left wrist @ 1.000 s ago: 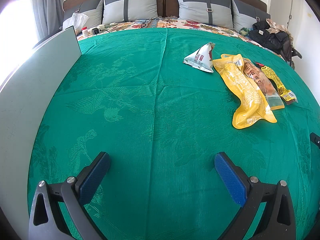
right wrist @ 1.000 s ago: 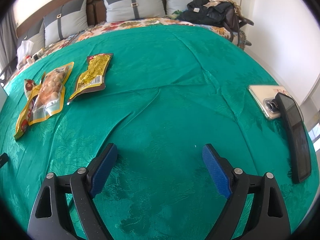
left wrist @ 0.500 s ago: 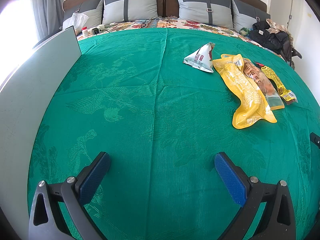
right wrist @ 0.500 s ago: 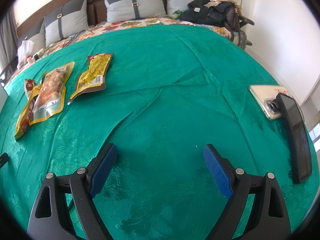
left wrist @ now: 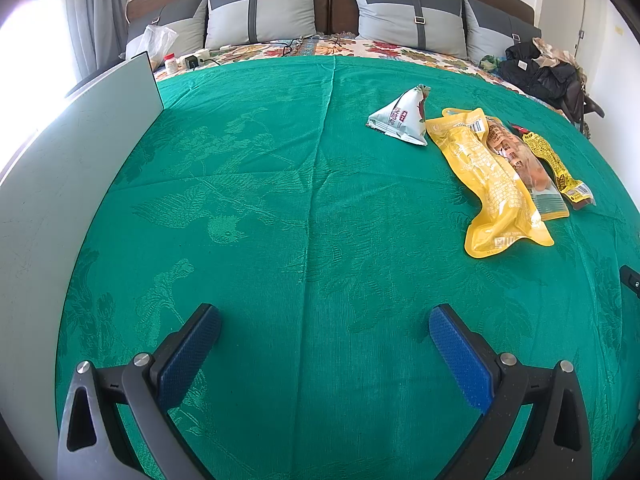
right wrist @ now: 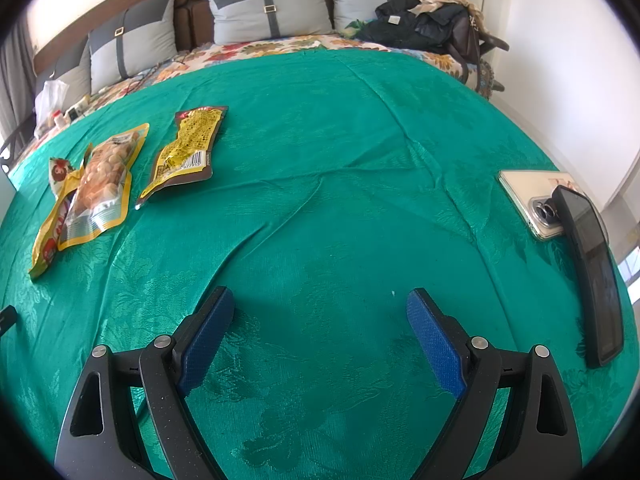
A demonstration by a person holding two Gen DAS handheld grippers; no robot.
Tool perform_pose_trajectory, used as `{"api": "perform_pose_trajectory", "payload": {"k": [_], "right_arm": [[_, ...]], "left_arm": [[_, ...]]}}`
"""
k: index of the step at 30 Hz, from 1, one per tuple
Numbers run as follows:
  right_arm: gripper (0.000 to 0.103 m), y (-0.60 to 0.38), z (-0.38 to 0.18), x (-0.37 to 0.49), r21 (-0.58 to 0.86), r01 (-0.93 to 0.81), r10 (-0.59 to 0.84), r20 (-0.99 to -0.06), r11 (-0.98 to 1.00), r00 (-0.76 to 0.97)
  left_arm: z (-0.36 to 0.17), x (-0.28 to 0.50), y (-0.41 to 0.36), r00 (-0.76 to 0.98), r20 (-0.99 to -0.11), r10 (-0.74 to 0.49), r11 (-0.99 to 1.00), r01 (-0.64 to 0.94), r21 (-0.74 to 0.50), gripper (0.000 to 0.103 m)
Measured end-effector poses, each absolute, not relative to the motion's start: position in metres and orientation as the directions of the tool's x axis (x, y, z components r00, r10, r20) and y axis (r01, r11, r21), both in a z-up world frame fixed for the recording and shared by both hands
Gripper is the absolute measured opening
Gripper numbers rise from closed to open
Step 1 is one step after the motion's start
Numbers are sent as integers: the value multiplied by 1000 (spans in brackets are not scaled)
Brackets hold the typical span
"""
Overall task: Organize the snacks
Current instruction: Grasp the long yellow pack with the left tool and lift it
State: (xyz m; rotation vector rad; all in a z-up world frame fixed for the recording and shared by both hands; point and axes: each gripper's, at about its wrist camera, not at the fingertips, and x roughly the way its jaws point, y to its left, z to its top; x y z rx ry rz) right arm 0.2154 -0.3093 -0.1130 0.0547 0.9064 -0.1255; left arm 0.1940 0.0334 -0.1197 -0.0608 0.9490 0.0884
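Left gripper (left wrist: 325, 330) and right gripper (right wrist: 320, 314) both spread wide over bare green bedspread (left wrist: 260, 208), nothing between jaws; snack packets well ahead of them: white pyramid pouch (left wrist: 400, 120), yellow pouch (left wrist: 494, 184), yellow-brown sachet (right wrist: 186, 148), beyond left jaw in right-wrist view.

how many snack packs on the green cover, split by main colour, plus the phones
White/silver: 1, the triangular pack
Yellow: 3, the large yellow pouch, the clear-window pouch and the yellow-and-brown pack
Phones: 2, the pale phone and the dark phone
Total: 6 things, 4 of them snacks
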Motion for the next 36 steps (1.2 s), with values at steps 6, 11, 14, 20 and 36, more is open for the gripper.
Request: {"api": "perform_pose_trajectory", "payload": {"k": [6, 11, 14, 20, 36], "right_arm": [[91, -309, -113, 215, -6, 131, -85, -788, 991, 610], [91, -309, -113, 215, -5, 131, -85, -788, 991, 610], [91, -309, -113, 215, -5, 131, -84, -788, 991, 610], [91, -309, -113, 215, -5, 131, -84, -788, 991, 610], [91, -309, -113, 215, -5, 130, -84, -788, 991, 610]], "left_arm": [[-93, 219, 26, 583, -800, -145, 977, -44, -209, 102], [-74, 272, -25, 504, -829, -240, 969, 70, -238, 102], [-87, 297, -50, 455, -874, -172, 985, 82, -151, 101], [-97, 286, -44, 438, -865, -244, 970, 99, -223, 47], [-100, 169, -30, 392, -911, -127, 975, 220, -41, 82]]}}
